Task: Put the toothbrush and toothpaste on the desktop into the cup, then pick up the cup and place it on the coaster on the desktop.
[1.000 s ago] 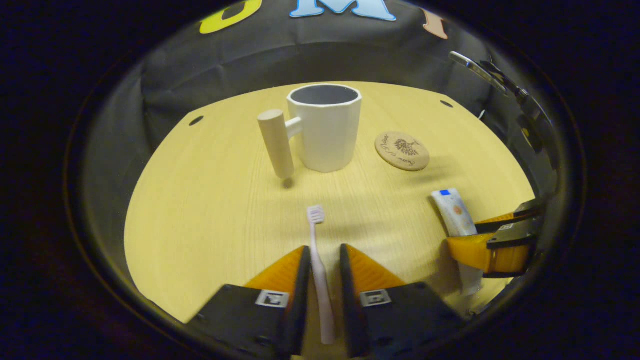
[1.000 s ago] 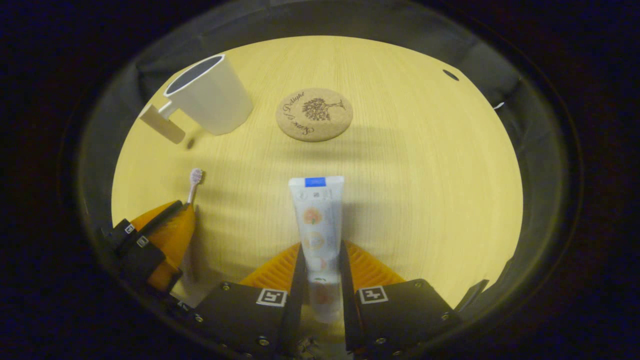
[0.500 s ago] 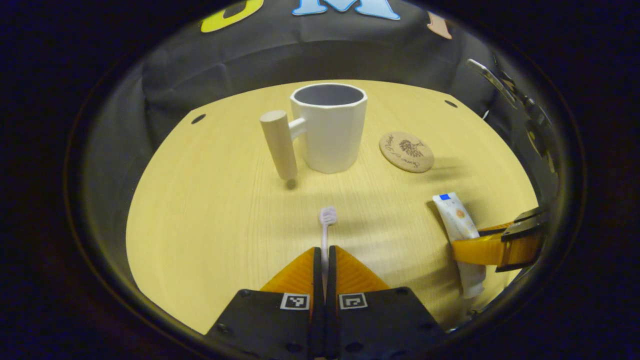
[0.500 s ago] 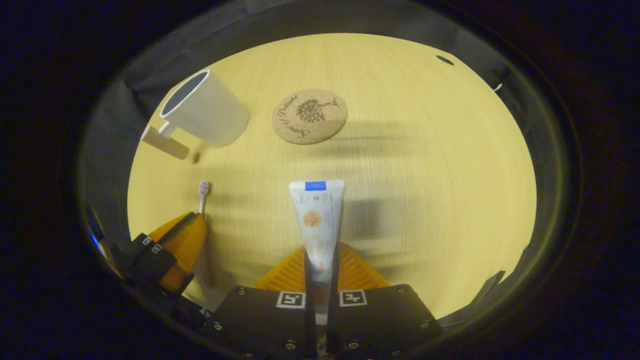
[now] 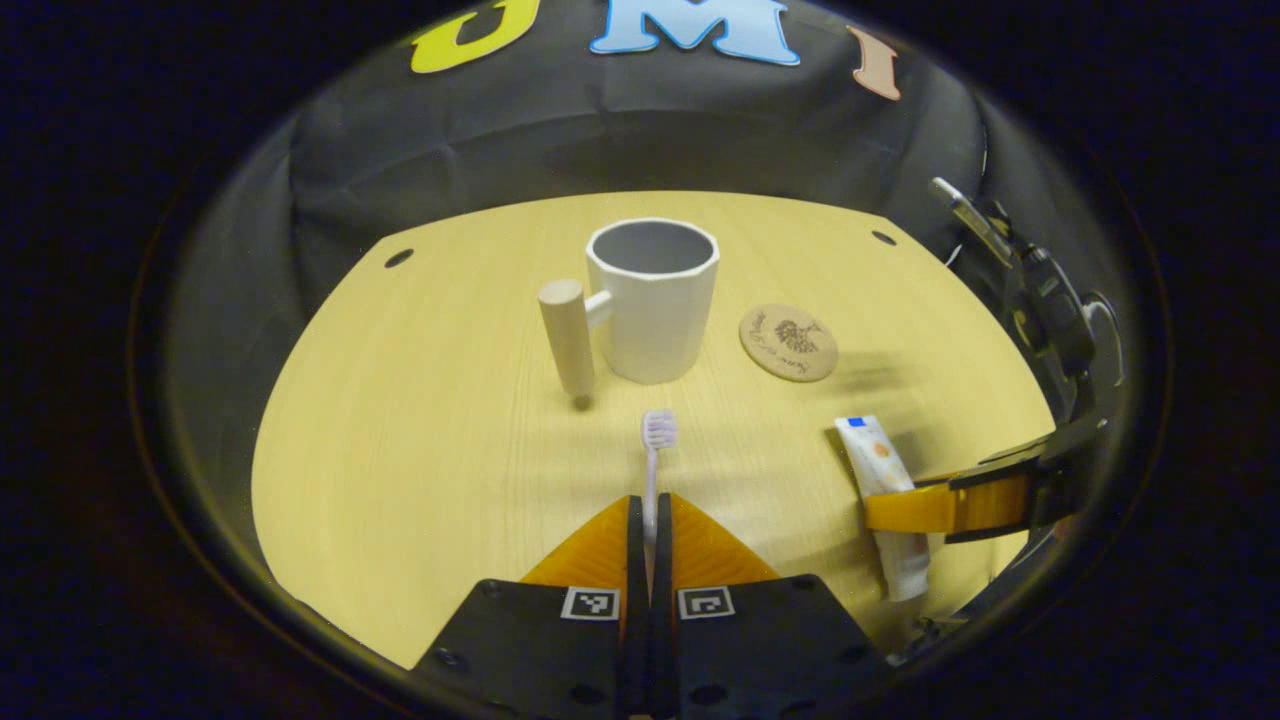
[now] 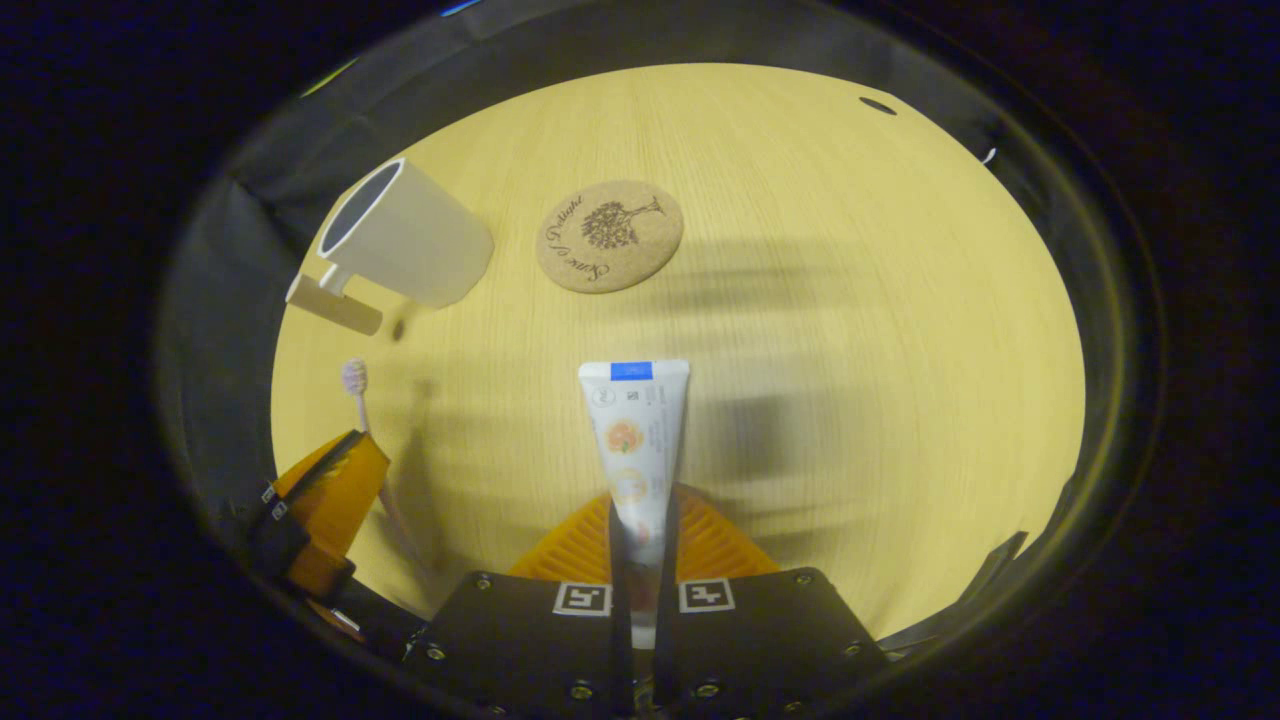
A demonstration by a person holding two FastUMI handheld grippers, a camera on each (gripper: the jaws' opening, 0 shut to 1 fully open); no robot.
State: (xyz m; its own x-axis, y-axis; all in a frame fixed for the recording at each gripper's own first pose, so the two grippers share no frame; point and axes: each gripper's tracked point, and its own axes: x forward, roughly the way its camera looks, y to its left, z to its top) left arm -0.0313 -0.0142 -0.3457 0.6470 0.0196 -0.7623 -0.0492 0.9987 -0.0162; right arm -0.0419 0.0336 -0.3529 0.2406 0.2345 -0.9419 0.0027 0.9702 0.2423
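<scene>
Both grippers have closed and lifted since a second ago, the left gripper [image 5: 650, 520] fingers clamped on the toothbrush [image 5: 656, 440], the right gripper [image 6: 640, 530] on the toothpaste [image 6: 633, 440], ready for the cup [image 5: 652, 298] near the tabletop's [image 5: 400, 440] far edge beside the coaster [image 5: 788, 342].

Pale wood-grain desktop [image 5: 420, 450], small holes near far edge; black cloth wall [image 5: 600, 130] behind.

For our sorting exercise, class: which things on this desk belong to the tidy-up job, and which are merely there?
Part of the job:
- toothbrush, held by the left tool
- toothpaste, held by the right tool
- cup
- coaster

Merely there:
- desktop
- cable holes near its far corners
</scene>
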